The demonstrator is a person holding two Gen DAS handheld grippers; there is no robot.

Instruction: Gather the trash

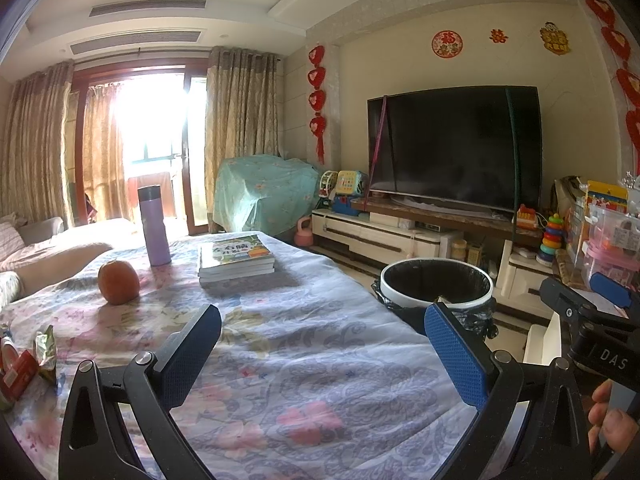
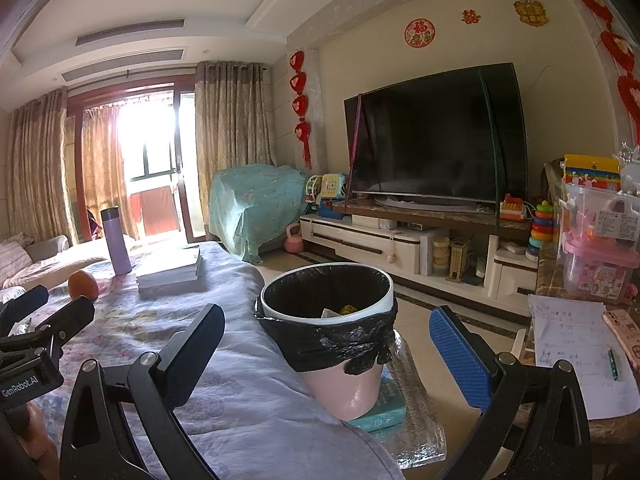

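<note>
A pink trash bin (image 2: 340, 344) lined with a black bag stands beside the table's right edge; a few scraps lie inside it. It also shows in the left wrist view (image 1: 436, 284). Crumpled wrappers (image 1: 28, 360), red and gold, lie at the table's left edge. My left gripper (image 1: 324, 344) is open and empty above the floral tablecloth (image 1: 304, 360). My right gripper (image 2: 328, 352) is open and empty, with the bin straight ahead between its fingers. The left gripper shows at the left edge of the right wrist view (image 2: 48, 308).
On the table stand an orange (image 1: 119, 282), a purple flask (image 1: 154, 226) and a stack of books (image 1: 236, 258). A TV (image 1: 456, 144) on a low cabinet lines the far wall. A side table with papers (image 2: 576, 352) and plastic boxes is at right.
</note>
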